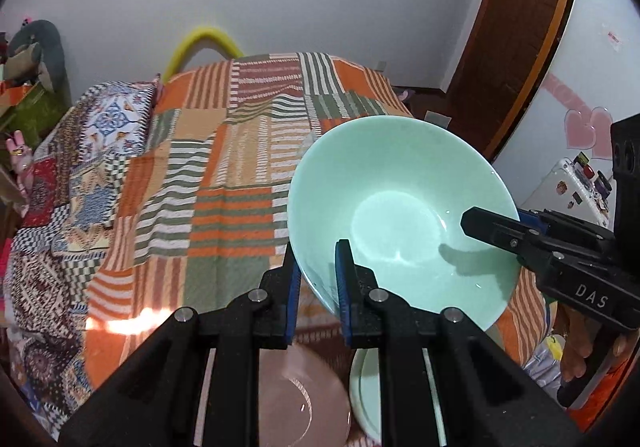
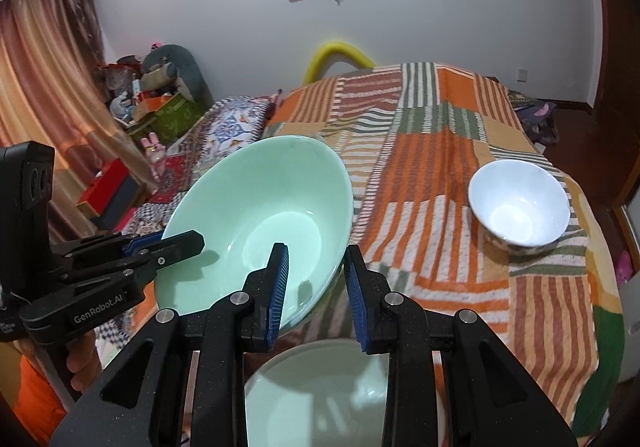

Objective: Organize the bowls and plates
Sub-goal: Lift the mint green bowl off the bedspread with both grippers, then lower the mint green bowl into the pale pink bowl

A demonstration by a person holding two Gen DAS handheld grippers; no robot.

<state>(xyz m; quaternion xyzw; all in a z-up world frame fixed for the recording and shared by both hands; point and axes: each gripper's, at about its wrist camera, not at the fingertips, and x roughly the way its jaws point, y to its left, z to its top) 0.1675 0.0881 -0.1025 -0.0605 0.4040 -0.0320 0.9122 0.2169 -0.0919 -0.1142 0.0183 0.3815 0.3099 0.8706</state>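
A large mint green bowl (image 1: 400, 207) hangs in the air above the bed, tilted, and shows in the right wrist view (image 2: 260, 223) too. My left gripper (image 1: 318, 287) is shut on its rim on one side. My right gripper (image 2: 316, 287) straddles the opposite rim with its jaws set wider than the rim; the right gripper also shows in the left wrist view (image 1: 492, 227). Below lie a pink plate (image 1: 296, 399) and a pale green plate (image 2: 320, 387). A white bowl (image 2: 520, 203) stands on the bedspread at the right.
The striped orange and green bedspread (image 1: 224, 167) covers the bed. A patterned pillow (image 1: 116, 119) lies at the far left. Boxes and toys (image 2: 160, 103) are stacked beside the bed. A wooden door (image 1: 516, 19) is at the right.
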